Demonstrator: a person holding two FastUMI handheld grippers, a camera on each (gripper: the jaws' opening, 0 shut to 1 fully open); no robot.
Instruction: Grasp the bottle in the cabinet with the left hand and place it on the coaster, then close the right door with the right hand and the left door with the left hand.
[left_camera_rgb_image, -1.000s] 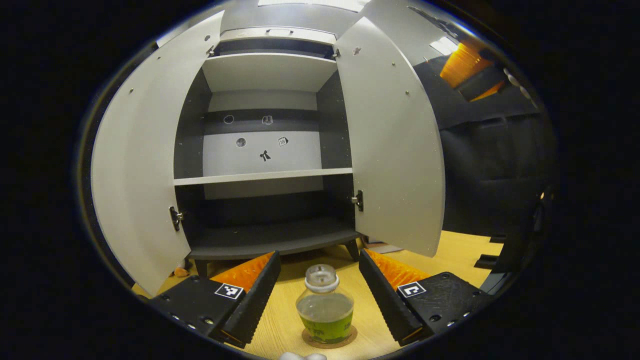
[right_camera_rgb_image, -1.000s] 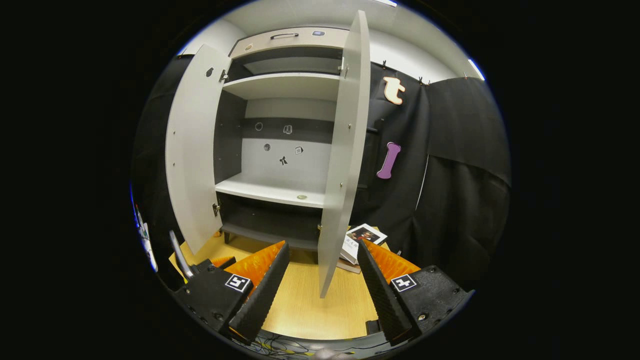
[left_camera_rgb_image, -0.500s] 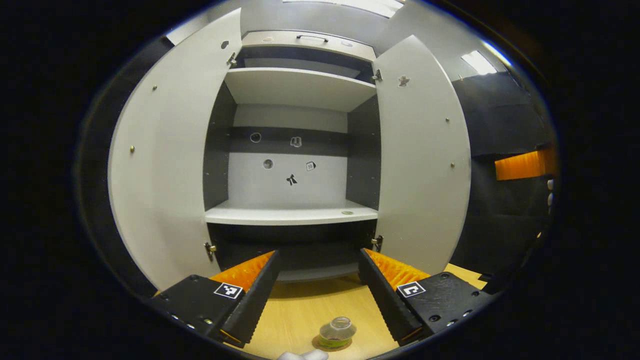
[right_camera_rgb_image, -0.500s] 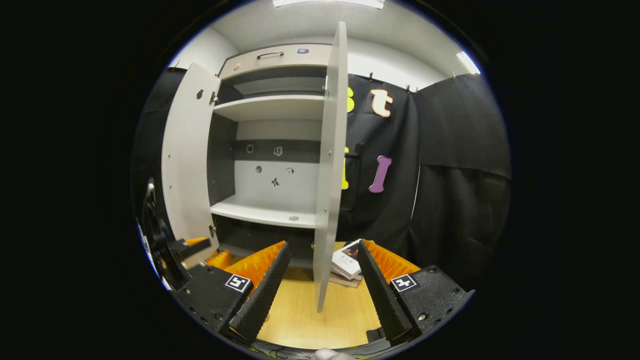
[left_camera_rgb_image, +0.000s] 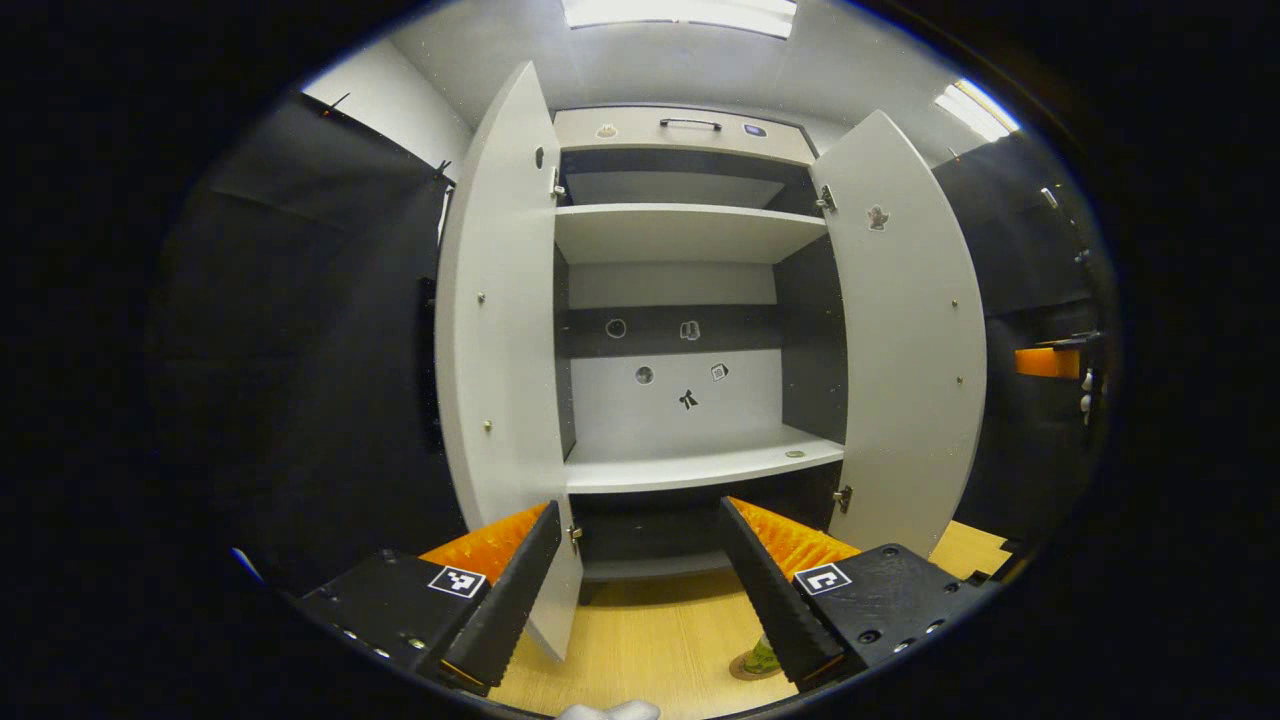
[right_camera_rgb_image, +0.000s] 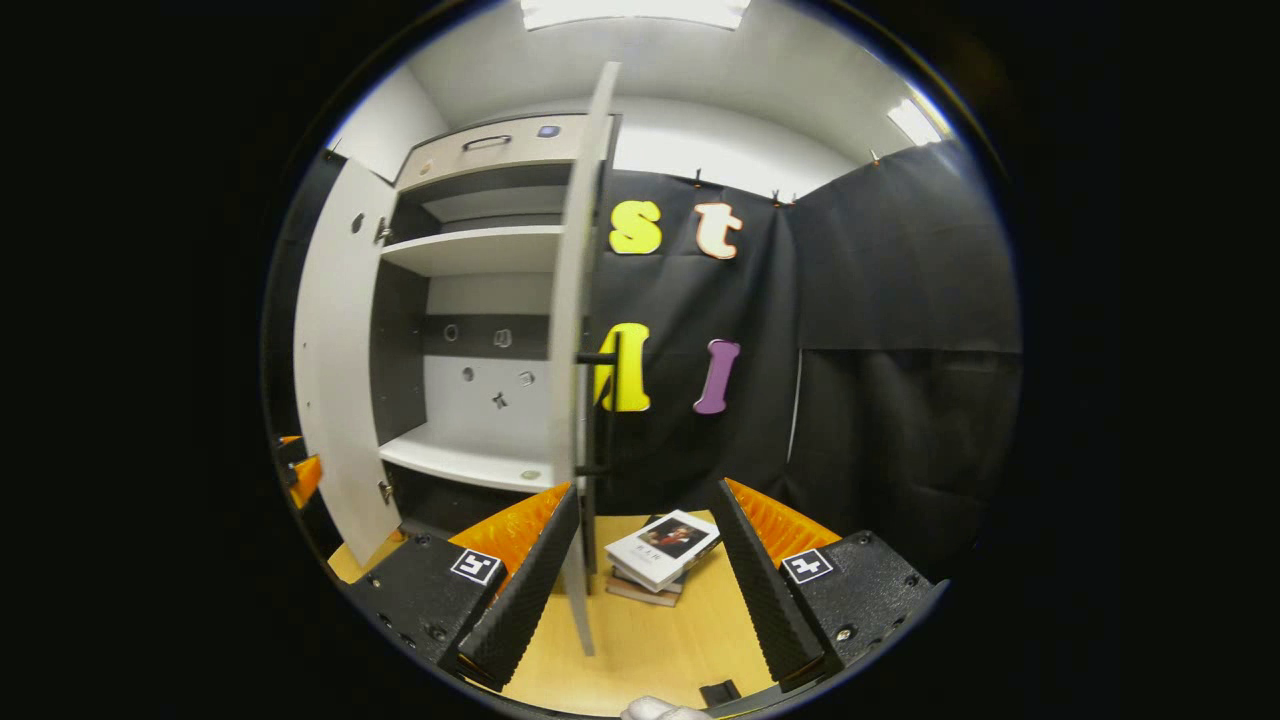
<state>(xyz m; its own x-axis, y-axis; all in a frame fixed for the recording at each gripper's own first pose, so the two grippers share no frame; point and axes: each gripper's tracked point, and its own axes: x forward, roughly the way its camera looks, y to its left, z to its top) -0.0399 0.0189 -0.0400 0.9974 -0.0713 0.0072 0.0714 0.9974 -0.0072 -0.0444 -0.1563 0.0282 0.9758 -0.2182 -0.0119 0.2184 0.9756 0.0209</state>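
Between the right gripper fingers: right door edge-on, tall, just ahead | both grippers spread, empty | bottle on coaster, tabletop.

Left gripper view: facing the open cabinet front-on, from nearby; right gripper view: looking past the right door edge-on, from its right; both sharing the shelves
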